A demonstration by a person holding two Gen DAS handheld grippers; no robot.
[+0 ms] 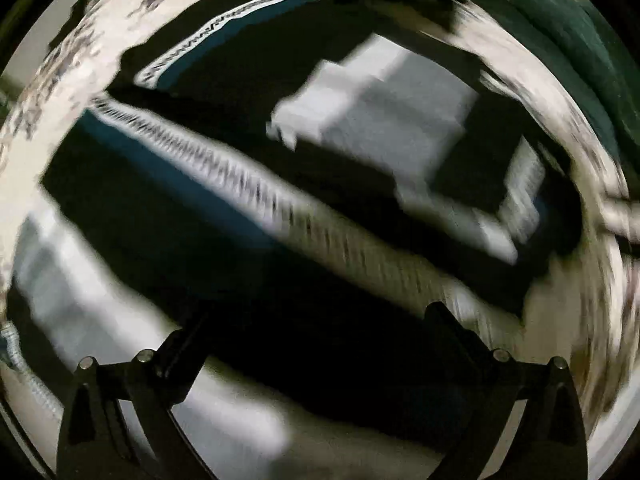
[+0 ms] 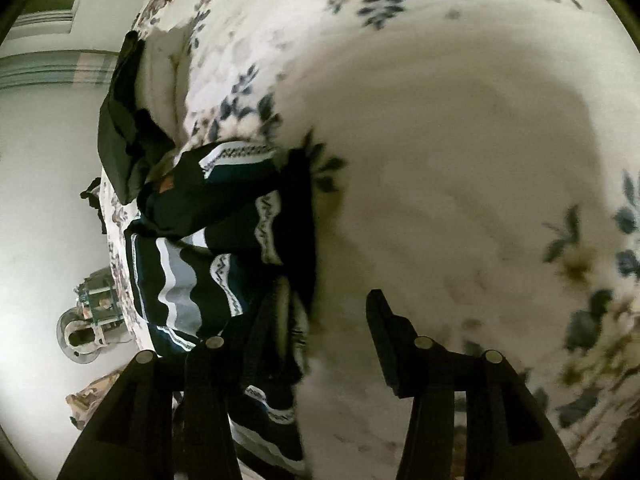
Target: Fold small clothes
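While the left wrist view is badly smeared by motion, the left claw (image 1: 320, 320) shows its two fingers spread wide apart with nothing between them. Below it lies a dark garment (image 1: 224, 184) with grey panels and white patterned bands, spread on a bedspread (image 1: 120, 20) printed with blue and brown flowers. Its exact shape is hard to tell through the blur; it seems partly folded over itself.

From the right wrist view the right claw (image 2: 316, 312) stands partly open above the bedspread (image 2: 460, 140). Its left finger (image 2: 264, 320) sits against the edge of the same garment (image 2: 208, 216), which lies bunched to the left of the claw, and the right finger (image 2: 384, 320) is over bare bedspread; the pads grip nothing. A second dark piece of clothing (image 2: 124, 128) lies beyond the garment near the bed's edge. Past the bed, on the pale floor (image 2: 44, 200), stands a small glass object (image 2: 92, 320).
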